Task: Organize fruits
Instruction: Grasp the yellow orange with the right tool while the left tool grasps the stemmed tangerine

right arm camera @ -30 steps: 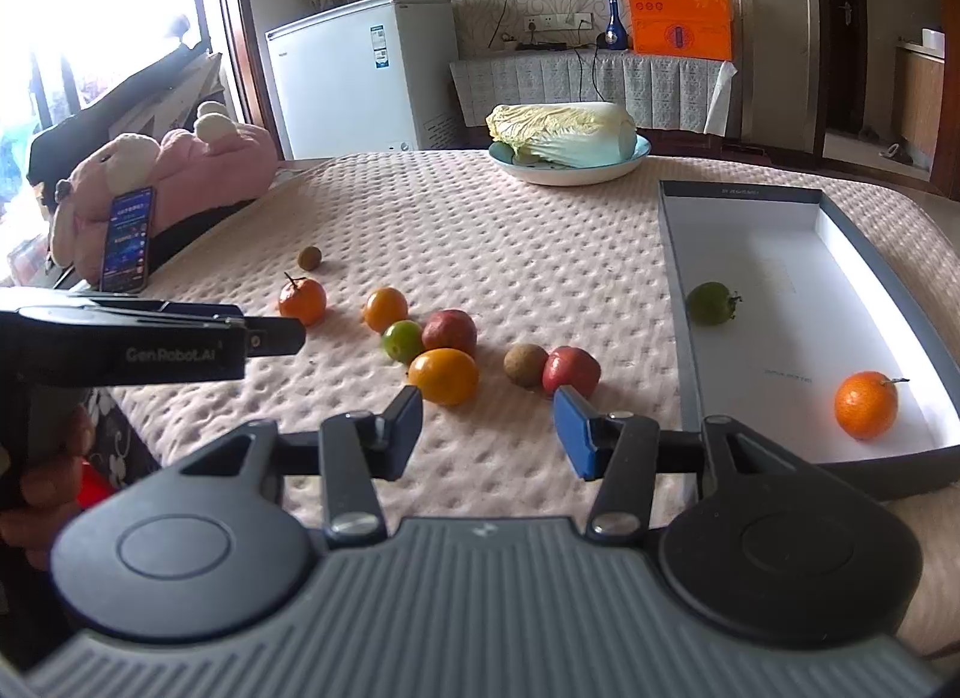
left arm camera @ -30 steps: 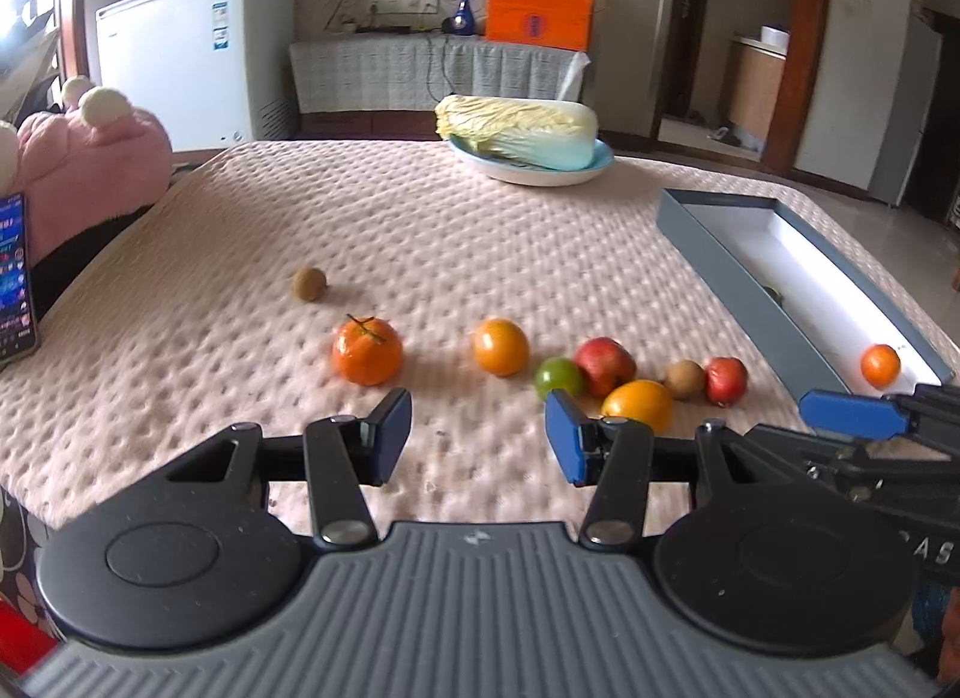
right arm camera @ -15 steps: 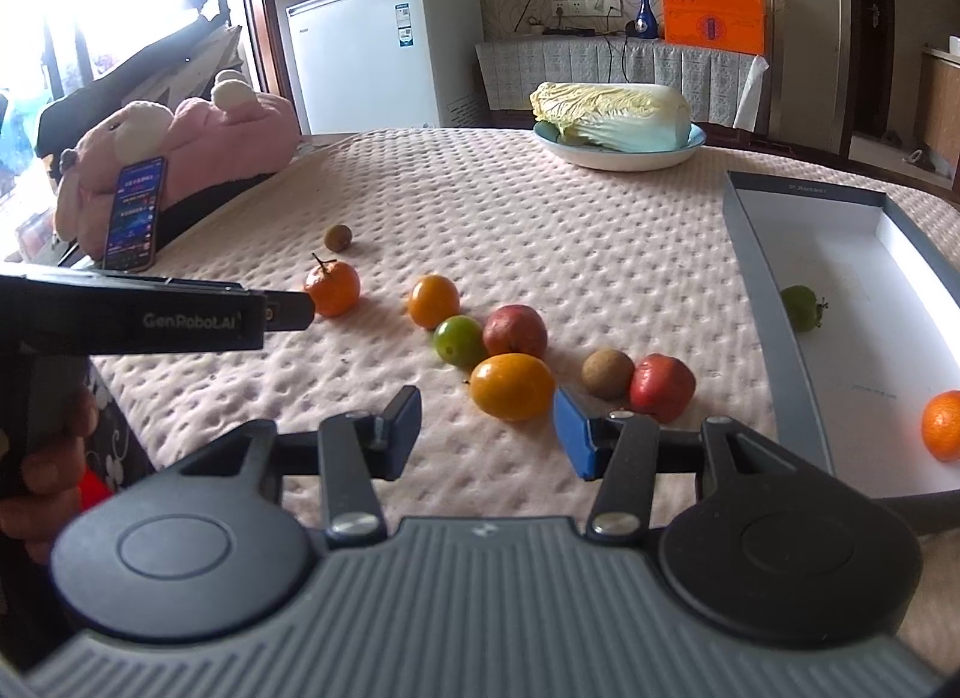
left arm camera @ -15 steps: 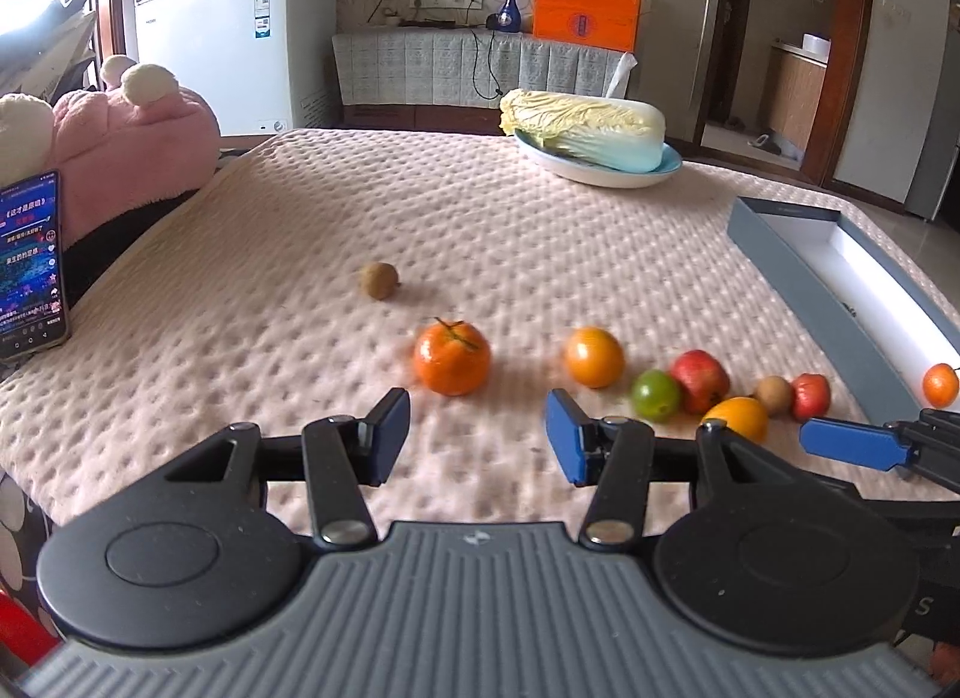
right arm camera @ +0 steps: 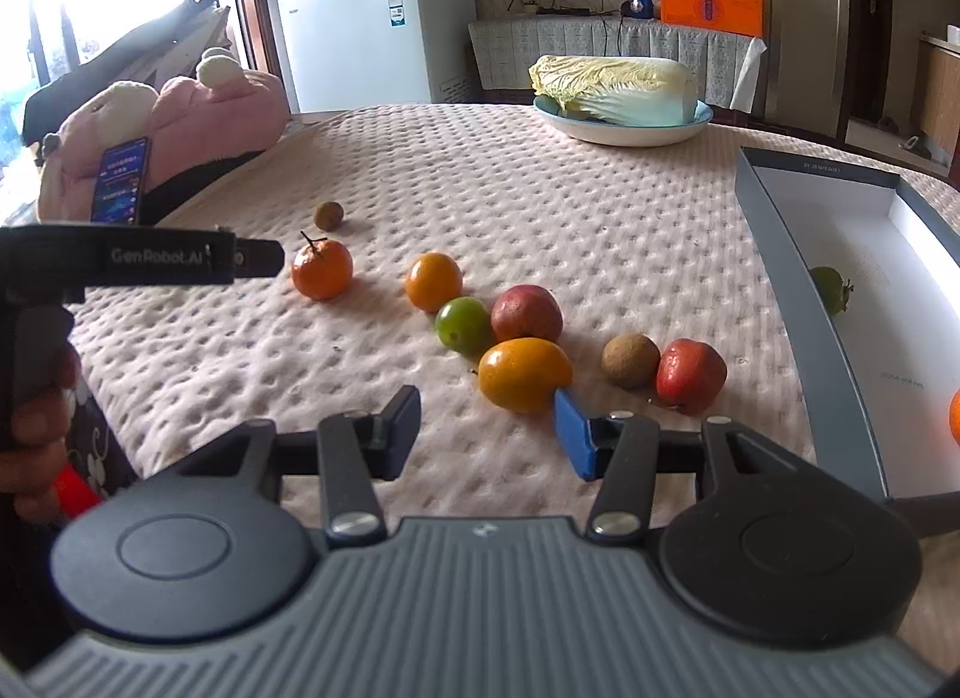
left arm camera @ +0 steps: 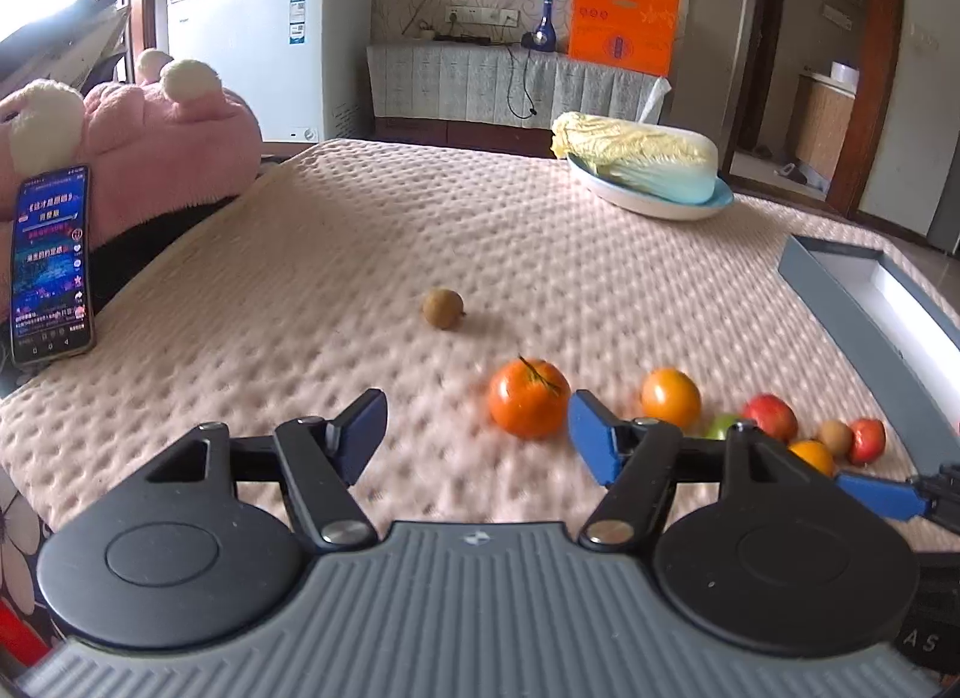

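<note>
The left claw [left arm camera: 477,434] has just been opening and stands wide with nothing between its pads, just short of the stemmed tangerine [left arm camera: 528,405] on the quilted table [left arm camera: 360,254]; the right claw [right arm camera: 486,425] is partly open and empty, its blue pad just beside the oval orange fruit [right arm camera: 524,374]; beyond that tangerine lies a small brown fruit [left arm camera: 443,308]; to the tangerine's right run an orange [right arm camera: 433,281], a green fruit [right arm camera: 462,324] and a red apple [right arm camera: 526,314]; farther right the grey box [right arm camera: 798,302] holds a green fruit [right arm camera: 831,288].
</note>
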`<state>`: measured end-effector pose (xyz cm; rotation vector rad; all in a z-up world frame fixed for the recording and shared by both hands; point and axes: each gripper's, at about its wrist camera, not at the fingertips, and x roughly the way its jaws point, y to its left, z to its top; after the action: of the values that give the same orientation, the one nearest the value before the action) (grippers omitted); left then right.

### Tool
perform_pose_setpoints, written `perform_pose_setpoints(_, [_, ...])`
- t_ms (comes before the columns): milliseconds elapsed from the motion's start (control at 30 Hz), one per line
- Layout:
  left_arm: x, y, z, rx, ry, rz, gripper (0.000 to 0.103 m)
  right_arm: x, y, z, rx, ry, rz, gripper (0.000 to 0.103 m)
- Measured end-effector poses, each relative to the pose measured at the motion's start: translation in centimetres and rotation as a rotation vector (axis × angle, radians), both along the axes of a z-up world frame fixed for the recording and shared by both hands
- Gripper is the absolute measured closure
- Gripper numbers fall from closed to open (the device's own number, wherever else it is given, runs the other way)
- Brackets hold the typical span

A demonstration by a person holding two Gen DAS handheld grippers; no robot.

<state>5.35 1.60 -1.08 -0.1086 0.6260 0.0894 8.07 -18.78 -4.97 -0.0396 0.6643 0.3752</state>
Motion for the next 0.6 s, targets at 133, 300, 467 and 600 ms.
perform_pose_setpoints(133, [0.3,0.6,-0.1,-0.033,0.007,0.014,0.031,0.2,-0.1,0.0,0.001,-0.002,-0.011,0.051])
perform_pose_setpoints(300, [0.3,0.6,-0.2,-0.034,0.008,-0.002,0.031,0.7,0.0,-0.1,-0.008,-0.012,-0.034,0.051])
perform_pose_setpoints(467, [0.5,0.4,-0.7,-0.036,0.02,-0.029,0.031,1.2,0.1,-0.4,-0.028,-0.017,-0.056,0.051])
perform_pose_setpoints(600, [0.9,0.1,-0.8,-0.023,0.018,-0.044,0.031,1.8,0.2,-0.9,-0.035,-0.011,-0.061,0.051])
